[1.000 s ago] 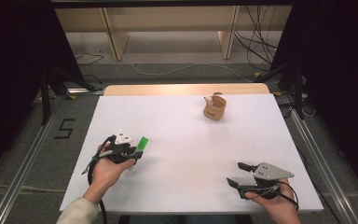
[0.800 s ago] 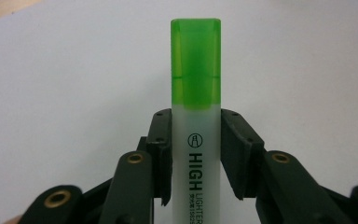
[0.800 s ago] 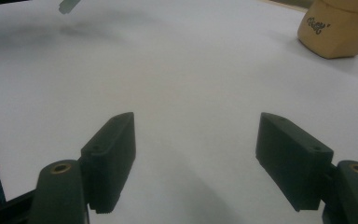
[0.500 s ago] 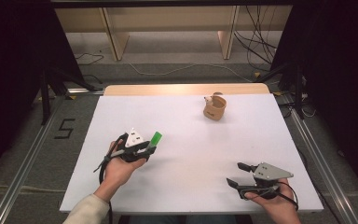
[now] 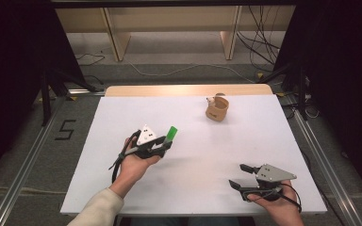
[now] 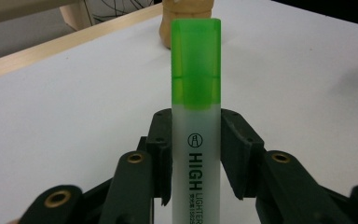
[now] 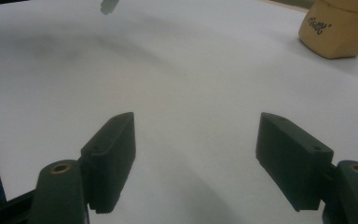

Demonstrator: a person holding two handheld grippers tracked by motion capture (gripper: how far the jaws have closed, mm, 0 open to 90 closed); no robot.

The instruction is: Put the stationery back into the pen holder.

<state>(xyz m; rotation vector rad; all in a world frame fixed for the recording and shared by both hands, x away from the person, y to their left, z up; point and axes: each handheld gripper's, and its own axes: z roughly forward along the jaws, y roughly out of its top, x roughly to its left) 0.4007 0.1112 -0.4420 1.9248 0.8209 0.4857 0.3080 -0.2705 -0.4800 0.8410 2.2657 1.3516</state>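
The highlighter (image 6: 196, 116) sits clamped in your left tongs (image 5: 162, 145), its long axis running straight out past the tips toward the cup (image 5: 217, 108) ahead. Your right tongs (image 5: 239, 176) hang released, well apart over the tabletop (image 5: 198, 155).

The highlighter (image 6: 196, 140) runs off the bottom edge below the left gripper (image 6: 196, 154), its small print unreadable, while the tan cup (image 6: 186, 18) behind it is cropped above.

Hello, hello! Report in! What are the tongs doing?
Left tongs shut on green highlighter, cap toward tan cup. Right tongs open, empty, low over white table. Path clear.
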